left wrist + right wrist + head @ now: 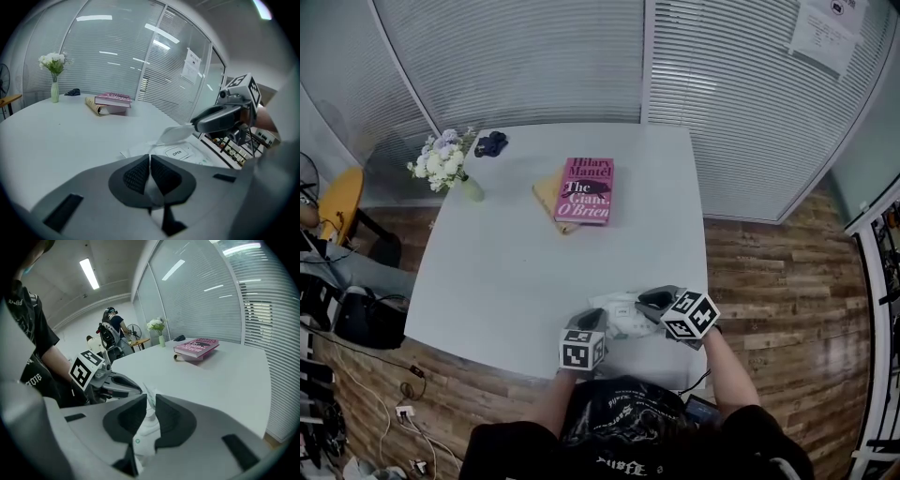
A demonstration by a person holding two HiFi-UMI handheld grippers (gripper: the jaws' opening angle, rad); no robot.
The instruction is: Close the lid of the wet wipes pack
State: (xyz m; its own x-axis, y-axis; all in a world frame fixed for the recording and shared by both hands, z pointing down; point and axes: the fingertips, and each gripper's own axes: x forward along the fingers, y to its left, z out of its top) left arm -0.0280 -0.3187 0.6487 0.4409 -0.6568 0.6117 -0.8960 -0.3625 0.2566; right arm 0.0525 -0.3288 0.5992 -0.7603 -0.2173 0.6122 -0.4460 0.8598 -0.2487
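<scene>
Left fingers (137,174) pinching pack (187,157), lid (176,134) up

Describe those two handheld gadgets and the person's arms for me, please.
Both the left gripper and right gripper are smooth grey shells ending in two black-padded fingers. Each carries a white cube with black square markers. The person wears a black short-sleeved T-shirt with pale print.

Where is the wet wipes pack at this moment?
In the head view, the wet wipes pack lies by the near edge of the table, right of centre, between the left gripper and the right gripper.
</scene>
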